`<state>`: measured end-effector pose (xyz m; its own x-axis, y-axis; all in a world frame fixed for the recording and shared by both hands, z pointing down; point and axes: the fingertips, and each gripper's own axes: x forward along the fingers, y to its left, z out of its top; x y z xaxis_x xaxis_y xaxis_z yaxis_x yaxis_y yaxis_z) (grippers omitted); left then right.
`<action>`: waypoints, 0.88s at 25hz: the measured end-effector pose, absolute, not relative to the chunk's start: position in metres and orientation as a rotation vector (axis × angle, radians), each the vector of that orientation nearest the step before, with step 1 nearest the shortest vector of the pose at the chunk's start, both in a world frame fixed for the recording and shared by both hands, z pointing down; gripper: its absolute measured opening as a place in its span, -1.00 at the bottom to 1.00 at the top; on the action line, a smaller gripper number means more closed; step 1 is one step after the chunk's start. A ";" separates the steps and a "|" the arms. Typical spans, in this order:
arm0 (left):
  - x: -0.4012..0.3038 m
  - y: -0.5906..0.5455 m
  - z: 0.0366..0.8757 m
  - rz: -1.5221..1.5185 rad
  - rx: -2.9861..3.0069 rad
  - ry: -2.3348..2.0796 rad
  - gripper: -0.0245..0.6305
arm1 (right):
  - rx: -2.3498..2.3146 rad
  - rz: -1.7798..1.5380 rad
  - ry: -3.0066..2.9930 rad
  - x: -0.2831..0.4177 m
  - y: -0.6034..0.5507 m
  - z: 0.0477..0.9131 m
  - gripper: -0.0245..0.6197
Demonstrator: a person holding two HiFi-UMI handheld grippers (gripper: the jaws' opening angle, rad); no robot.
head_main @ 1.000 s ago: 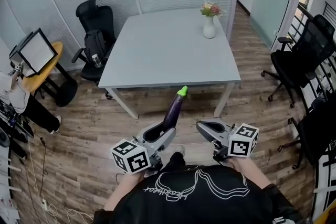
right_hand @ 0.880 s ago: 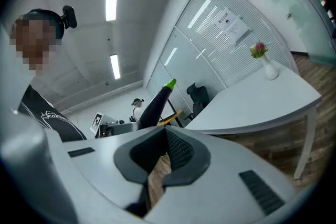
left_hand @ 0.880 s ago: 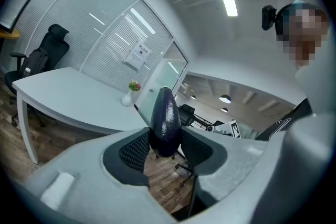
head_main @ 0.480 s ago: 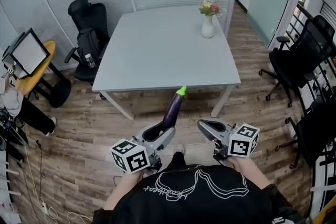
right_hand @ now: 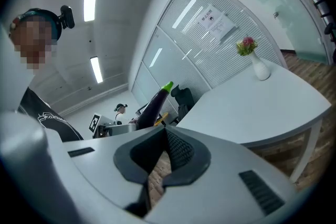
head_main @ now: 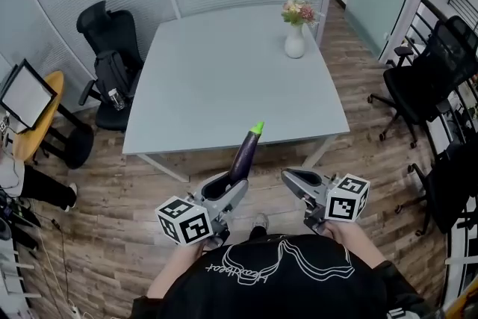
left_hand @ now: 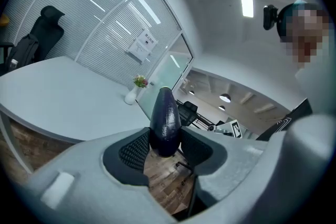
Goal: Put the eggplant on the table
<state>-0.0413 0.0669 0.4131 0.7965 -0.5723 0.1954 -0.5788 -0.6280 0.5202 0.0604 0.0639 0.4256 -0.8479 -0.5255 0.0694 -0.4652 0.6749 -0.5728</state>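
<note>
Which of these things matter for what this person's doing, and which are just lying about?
In the job: eggplant, clamped in the left gripper; grey table.
Lying about: flower vase, black office chairs, yellow side table.

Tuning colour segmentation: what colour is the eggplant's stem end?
Bright green stem end on a dark purple eggplant; shows best in the head view.

Left claw [head_main: 222, 188]: held low ahead of the torso, pointing forward and slightly down, jaws wide apart and clamped on the blunt end of the eggplant [head_main: 245, 153]. Right claw [head_main: 295, 178]: alongside, level, jaws together, nothing between them. Both forearms bare.
</note>
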 end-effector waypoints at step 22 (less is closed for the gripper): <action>-0.104 -0.063 0.402 -0.039 2.454 -0.866 -0.33 | -0.828 -0.835 2.853 -0.002 -0.055 0.410 -0.90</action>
<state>-0.1044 -0.0631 0.4020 0.7939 -0.5905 0.1449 -0.5753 -0.6524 0.4934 -0.0020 -0.0550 0.4098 -0.8546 -0.5108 0.0936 -0.4806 0.7098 -0.5150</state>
